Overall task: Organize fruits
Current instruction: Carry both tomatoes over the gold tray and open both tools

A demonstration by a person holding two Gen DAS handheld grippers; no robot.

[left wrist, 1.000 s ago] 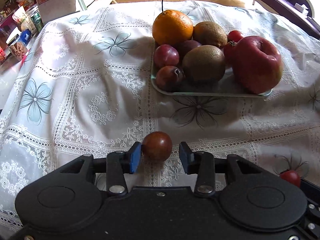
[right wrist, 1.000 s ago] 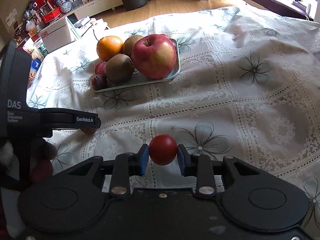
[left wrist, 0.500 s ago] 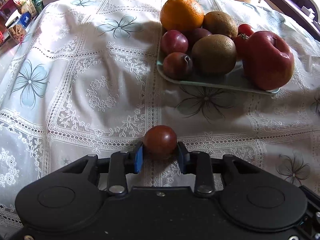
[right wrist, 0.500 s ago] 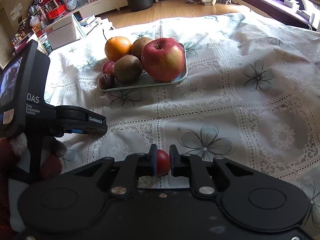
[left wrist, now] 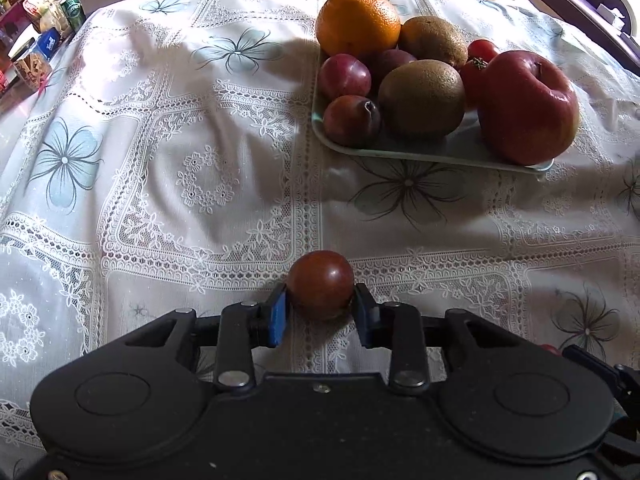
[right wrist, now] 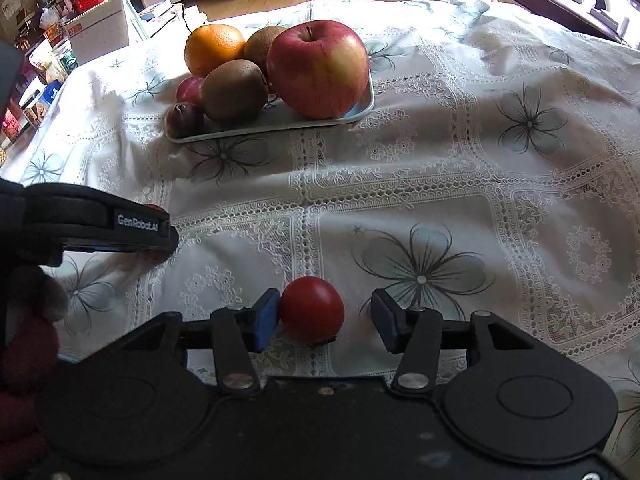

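Left wrist view: the left gripper [left wrist: 320,312] has its jaws clamped on a dark red tomato [left wrist: 320,285], both blue pads touching its sides, low over the lace tablecloth [left wrist: 180,152]. Keep the squeeze light — the skin is smooth, glossy and probably soft. Carry it far and right to the pale tray [left wrist: 400,155]; free room looks scarce, near the plums [left wrist: 350,120] and fuzzy kiwi [left wrist: 422,98].

Right wrist view: the right gripper [right wrist: 324,322] has its jaws apart — the left pad touches a bright red tomato [right wrist: 312,310] resting on the cloth, the right pad stands clear. Centre the round fruit before closing. The waxy apple [right wrist: 318,68] fills the tray's right end.
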